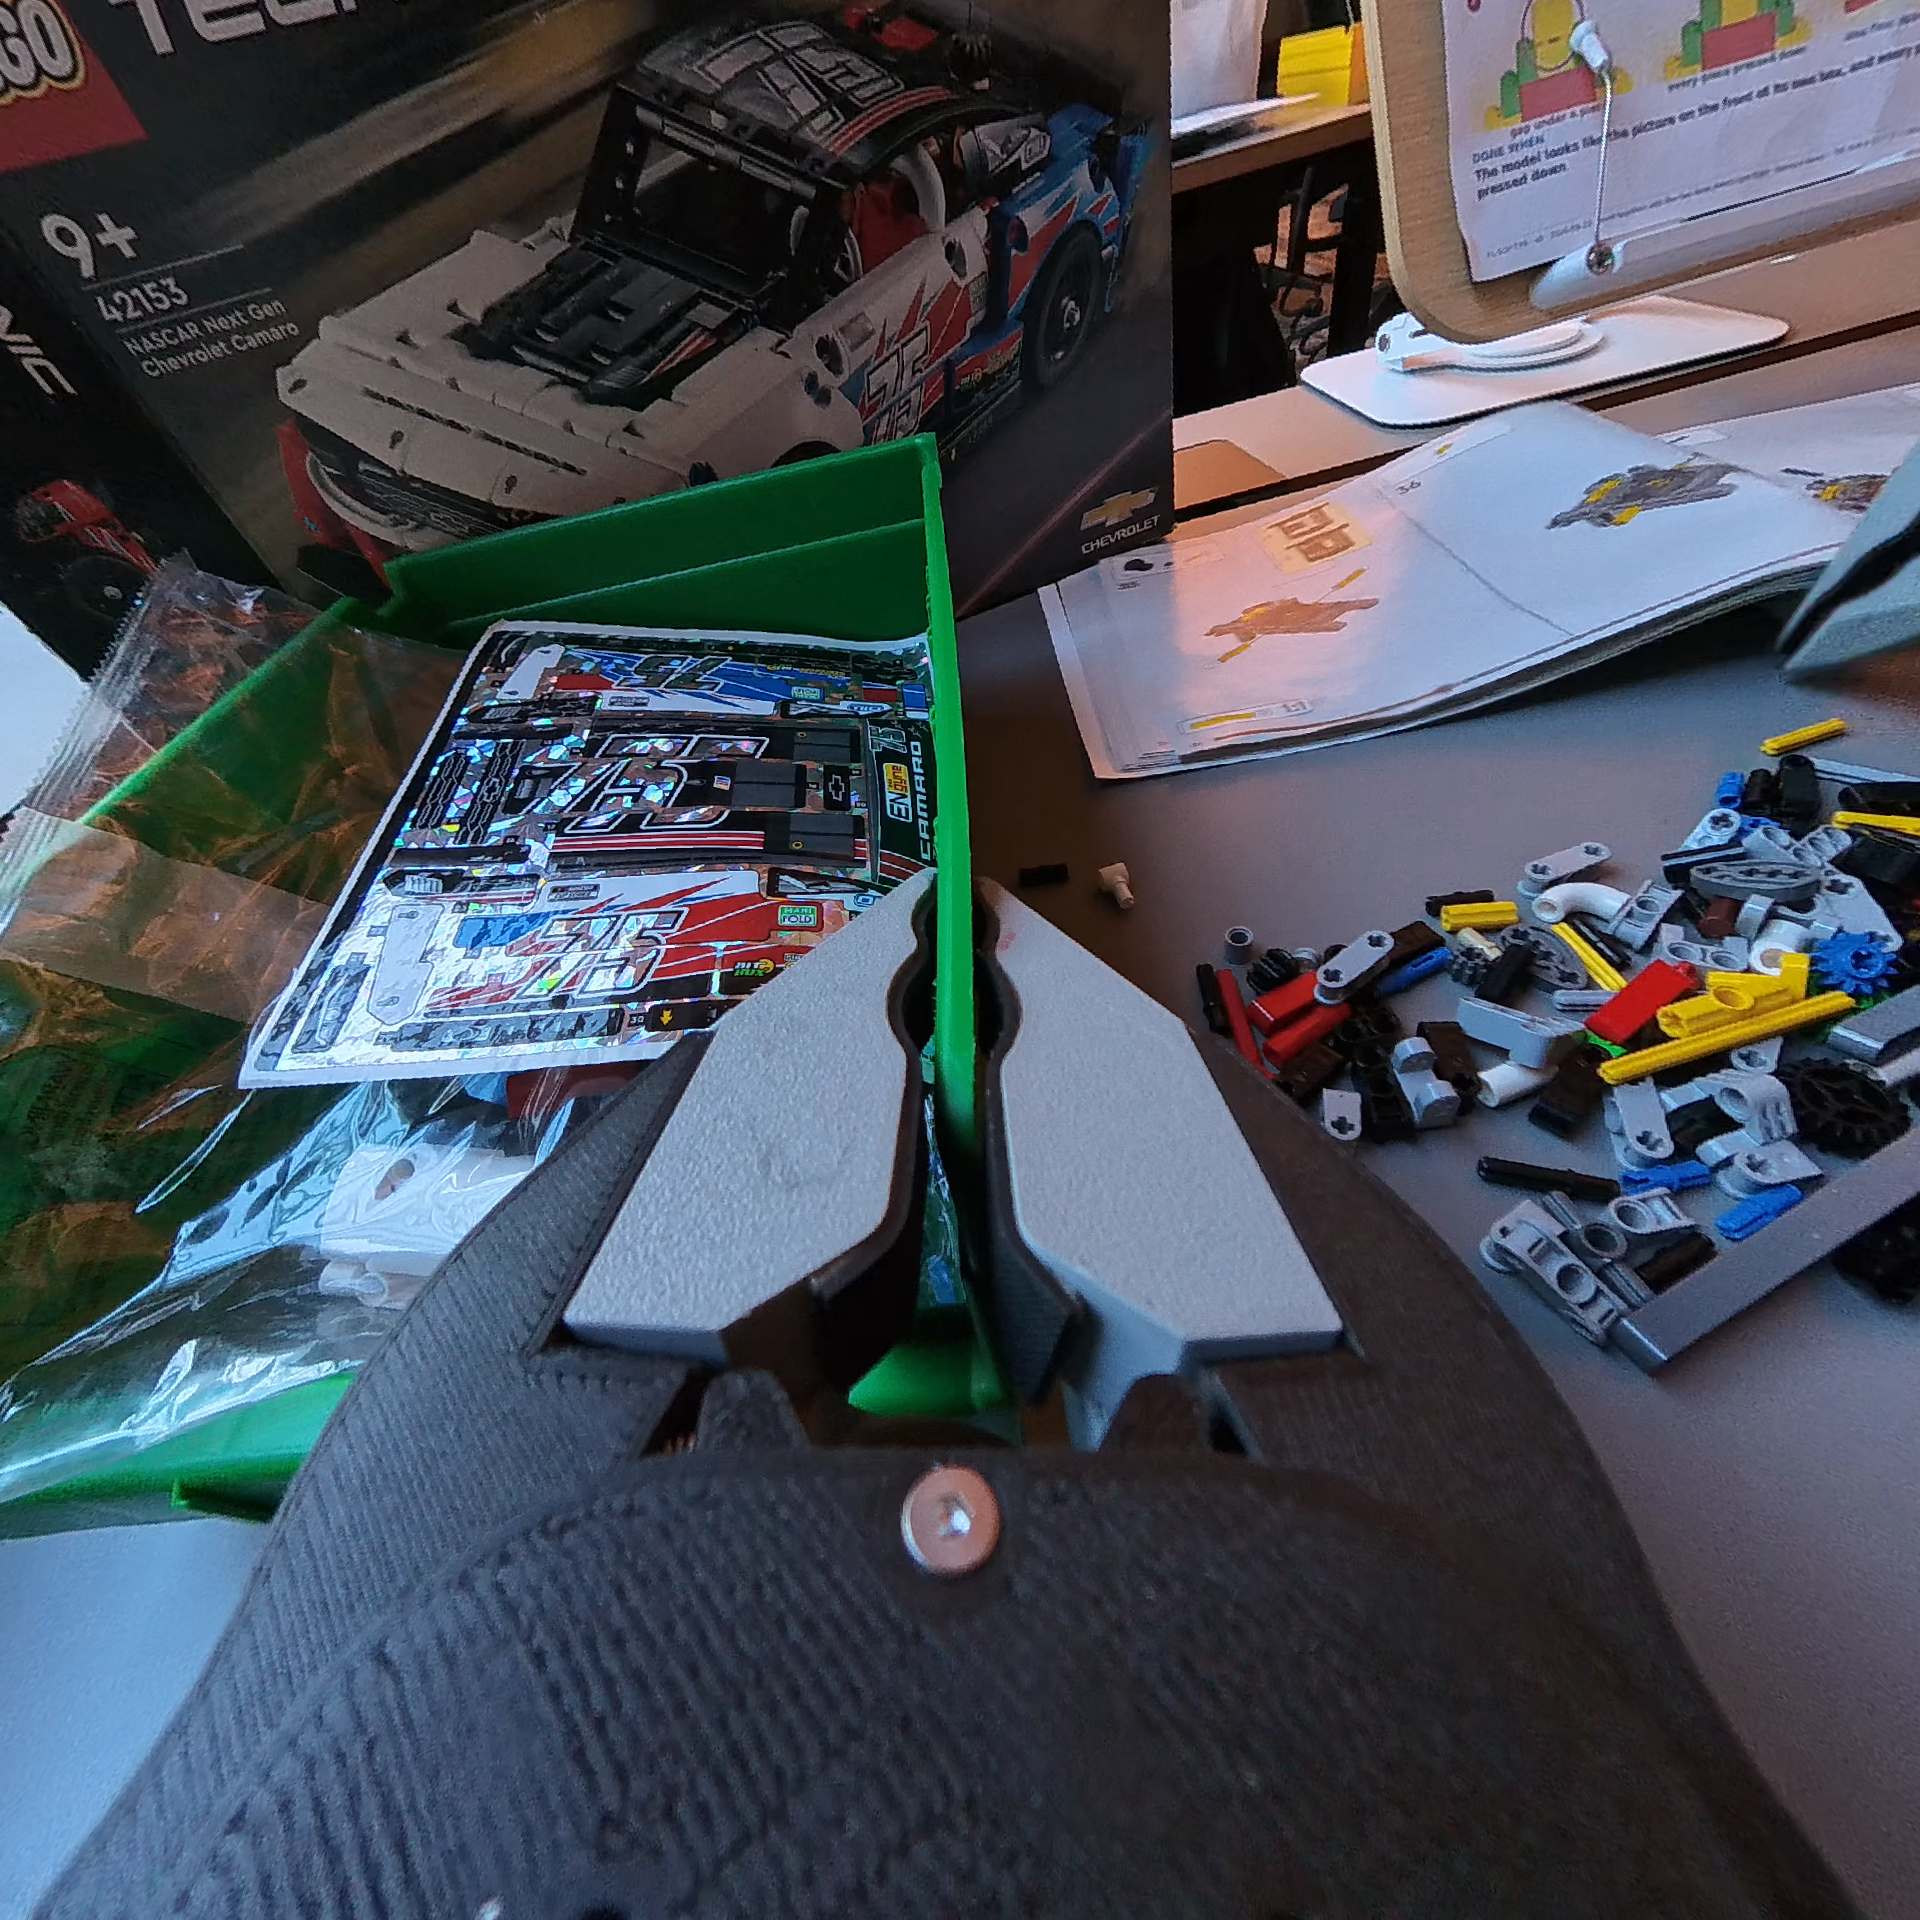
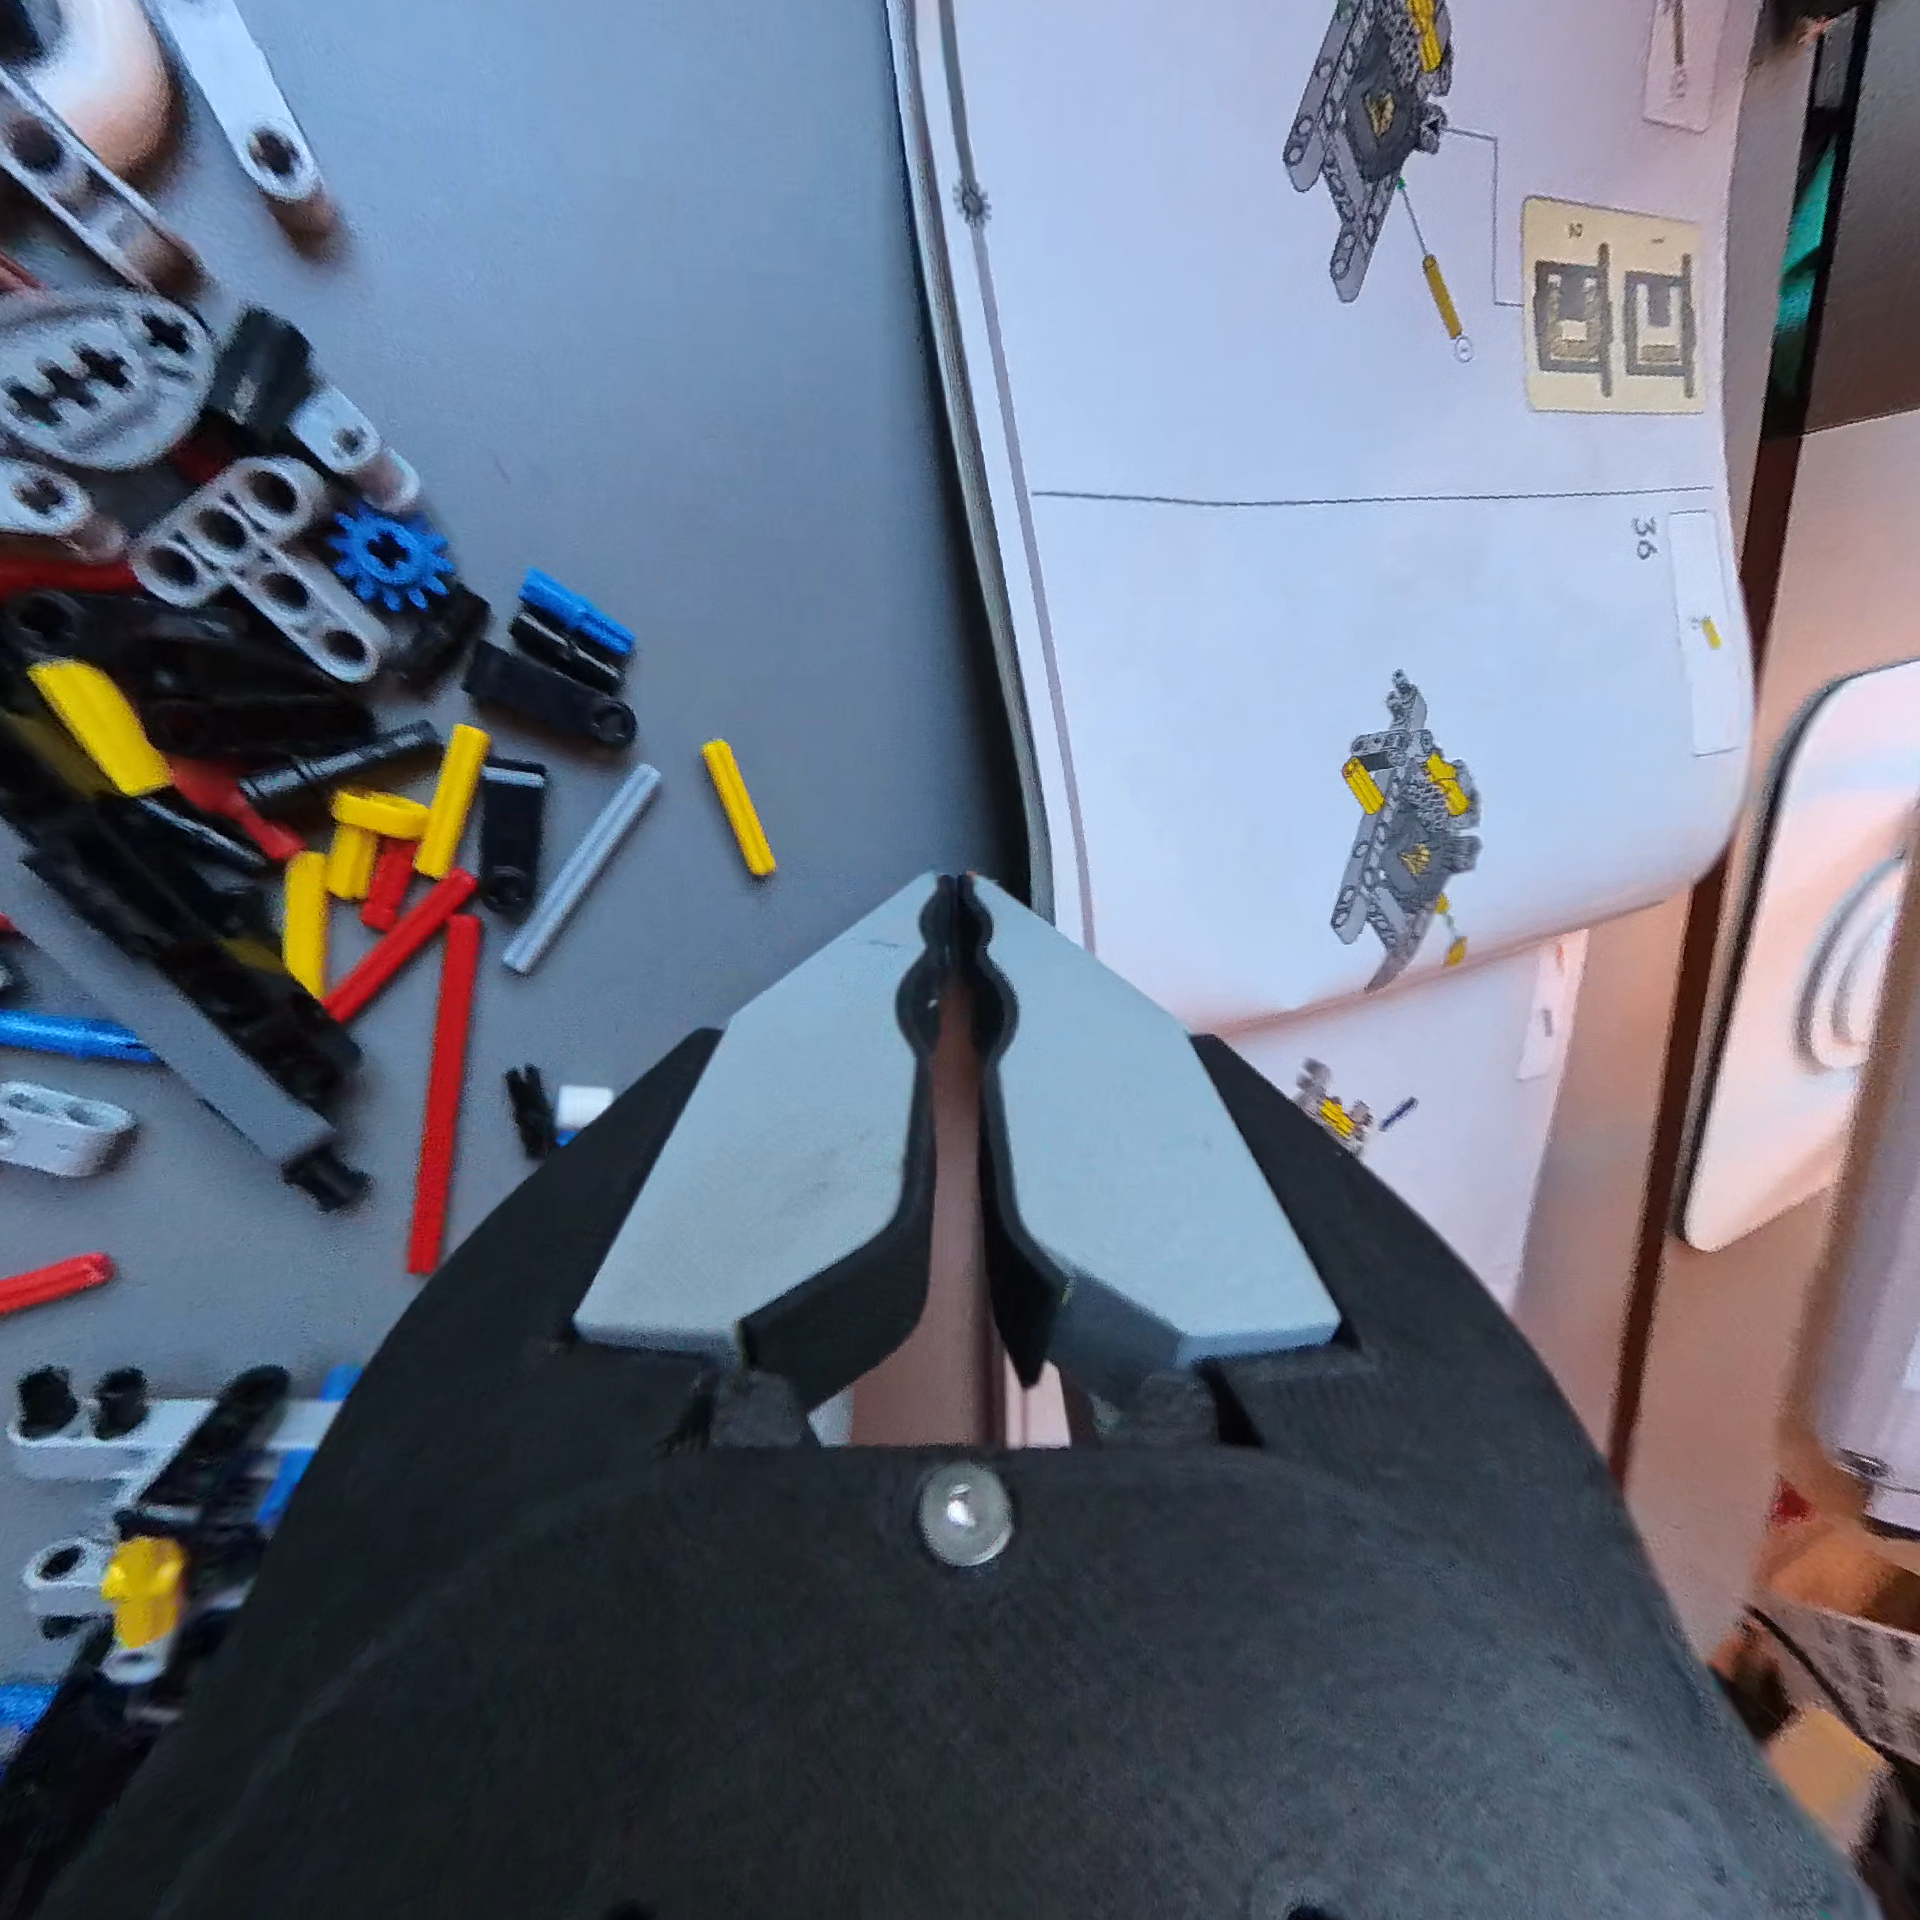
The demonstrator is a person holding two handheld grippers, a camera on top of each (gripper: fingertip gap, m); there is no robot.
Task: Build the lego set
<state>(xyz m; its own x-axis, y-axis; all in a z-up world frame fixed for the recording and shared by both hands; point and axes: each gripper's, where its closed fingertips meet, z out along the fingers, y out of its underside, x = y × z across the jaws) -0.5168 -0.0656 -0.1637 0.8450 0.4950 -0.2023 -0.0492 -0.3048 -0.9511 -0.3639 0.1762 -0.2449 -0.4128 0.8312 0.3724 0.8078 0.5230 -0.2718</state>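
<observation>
My left gripper (image 1: 954, 894) is shut on the right wall of a green bin (image 1: 940, 623); the thin wall runs between both pads. The bin holds a shiny sticker sheet (image 1: 644, 831) and clear plastic bags (image 1: 156, 935). My right gripper (image 2: 956, 883) is shut, its tips meeting with nothing between them. It hovers over the grey table (image 2: 727, 312) at the left edge of an open instruction booklet (image 2: 1299, 623). A loose yellow axle (image 2: 738, 805) and a grey axle (image 2: 582, 868) lie just ahead to its left.
A pile of small building parts (image 1: 1662, 1039) lies on the table right of the bin; it also shows in the right wrist view (image 2: 208, 675). A black pin (image 1: 1042, 875) and a pale pin (image 1: 1114, 883) lie near the bin. A model car box (image 1: 623, 260) stands behind the bin. The gap from one gripper's tips to the other's is roughly 30 cm. My left tips are about 25 cm from the loose yellow axle (image 2: 738, 805), my right tips only 4 cm. The left camera catches it too, in the left wrist view (image 1: 1806, 732).
</observation>
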